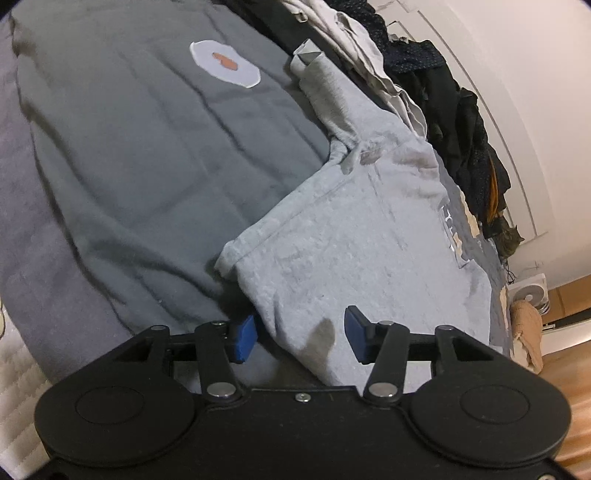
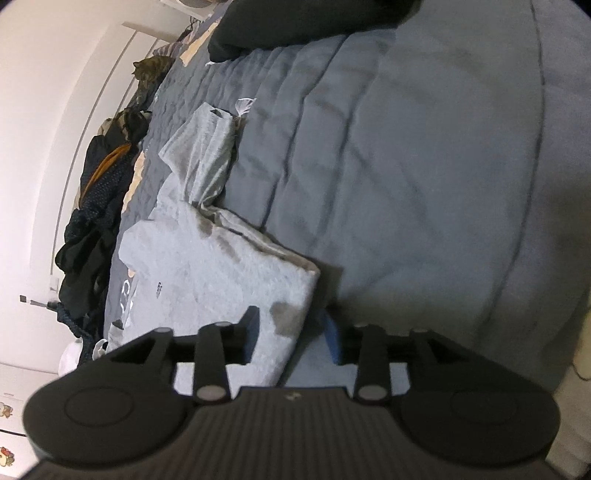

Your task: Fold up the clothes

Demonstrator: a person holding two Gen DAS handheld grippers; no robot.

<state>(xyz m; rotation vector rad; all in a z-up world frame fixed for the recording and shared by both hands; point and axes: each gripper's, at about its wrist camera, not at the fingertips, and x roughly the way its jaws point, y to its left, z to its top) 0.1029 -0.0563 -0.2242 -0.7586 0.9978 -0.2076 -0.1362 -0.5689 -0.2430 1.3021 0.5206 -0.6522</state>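
A light grey sweatshirt lies folded on the bed, one sleeve stretched away from me. Its near corner lies between the blue pads of my left gripper, which stands open; the pads do not press the cloth. In the right wrist view the same sweatshirt has its other near corner between the pads of my right gripper, also open with a gap on both sides. A dark grey garment with a white oval patch is spread flat beside the sweatshirt.
The bed is covered by a grey-blue quilted blanket. A heap of dark clothes lines the wall side. A black item lies at the far end. A small white fan stands on the wooden floor.
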